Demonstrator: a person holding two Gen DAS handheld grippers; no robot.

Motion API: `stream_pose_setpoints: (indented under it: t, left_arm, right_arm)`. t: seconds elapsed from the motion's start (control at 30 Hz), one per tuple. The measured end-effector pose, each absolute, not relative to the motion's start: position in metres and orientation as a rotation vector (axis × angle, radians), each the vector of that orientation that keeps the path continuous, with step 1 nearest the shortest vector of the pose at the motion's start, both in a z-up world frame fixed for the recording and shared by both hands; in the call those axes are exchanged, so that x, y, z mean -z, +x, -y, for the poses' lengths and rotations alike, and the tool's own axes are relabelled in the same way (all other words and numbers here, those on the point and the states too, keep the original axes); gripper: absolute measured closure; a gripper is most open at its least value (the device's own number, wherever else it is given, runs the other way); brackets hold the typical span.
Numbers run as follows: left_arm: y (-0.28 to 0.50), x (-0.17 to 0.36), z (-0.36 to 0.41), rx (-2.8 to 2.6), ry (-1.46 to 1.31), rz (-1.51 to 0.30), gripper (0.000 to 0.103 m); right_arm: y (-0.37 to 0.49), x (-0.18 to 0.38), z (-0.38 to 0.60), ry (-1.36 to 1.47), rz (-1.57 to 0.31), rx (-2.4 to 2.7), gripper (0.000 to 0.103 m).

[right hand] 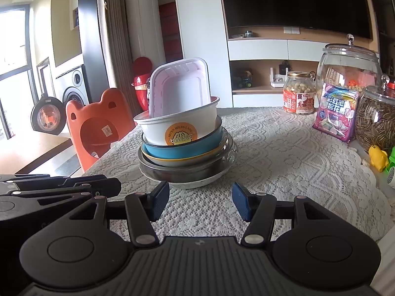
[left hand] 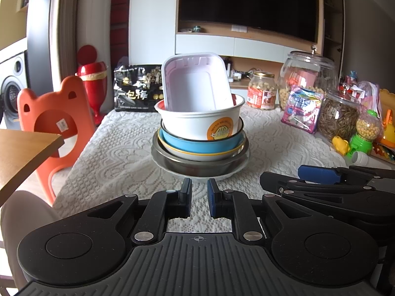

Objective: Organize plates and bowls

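Note:
A stack of dishes stands on the lace-covered table. From the bottom: a white plate, a steel bowl, a glass bowl, a yellow-rimmed bowl, a blue bowl, a white paper bowl with an orange sticker, and a pink rectangular tray tilted inside it. The stack also shows in the right wrist view. My left gripper is empty, its jaws a narrow gap apart, just short of the stack. My right gripper is open and empty, just in front of the stack; it also shows in the left wrist view.
An orange bear-shaped chair stands at the table's left edge, beside a wooden tabletop corner. A black snack bag sits behind the stack. Jars, a pink snack packet and toys crowd the right side.

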State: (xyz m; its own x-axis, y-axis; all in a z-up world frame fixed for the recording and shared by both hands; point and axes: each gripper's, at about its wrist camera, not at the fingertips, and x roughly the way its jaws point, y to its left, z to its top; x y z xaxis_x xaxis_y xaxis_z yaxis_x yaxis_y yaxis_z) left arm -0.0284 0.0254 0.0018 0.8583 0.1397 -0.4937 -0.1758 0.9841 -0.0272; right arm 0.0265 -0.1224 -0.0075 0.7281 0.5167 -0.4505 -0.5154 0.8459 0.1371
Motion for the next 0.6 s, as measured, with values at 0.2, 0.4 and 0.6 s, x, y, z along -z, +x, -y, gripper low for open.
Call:
stream_pose_setpoints:
  t: [0.2, 0.4, 0.6]
  left_arm:
    - [-0.0294, -0.0023, -0.0250, -0.164, -0.076, -0.511, 0.087]
    - [-0.0305, -0.0024, -0.0246, -0.160, -0.078, -0.509, 0.087]
    - [-0.0313, -0.0020, -0.0243, -0.159, -0.083, -0.510, 0.087]
  right_arm:
    - [0.0266, 0.0087, 0.1228, 0.003, -0.497, -0.570, 0.046]
    - [0.0261, 0.0086, 0.1227, -0.001, -0.495, -0.573, 0.046]
    - [0.0257, 0.0093, 0.1225, -0.003, -0.498, -0.576, 0.046]
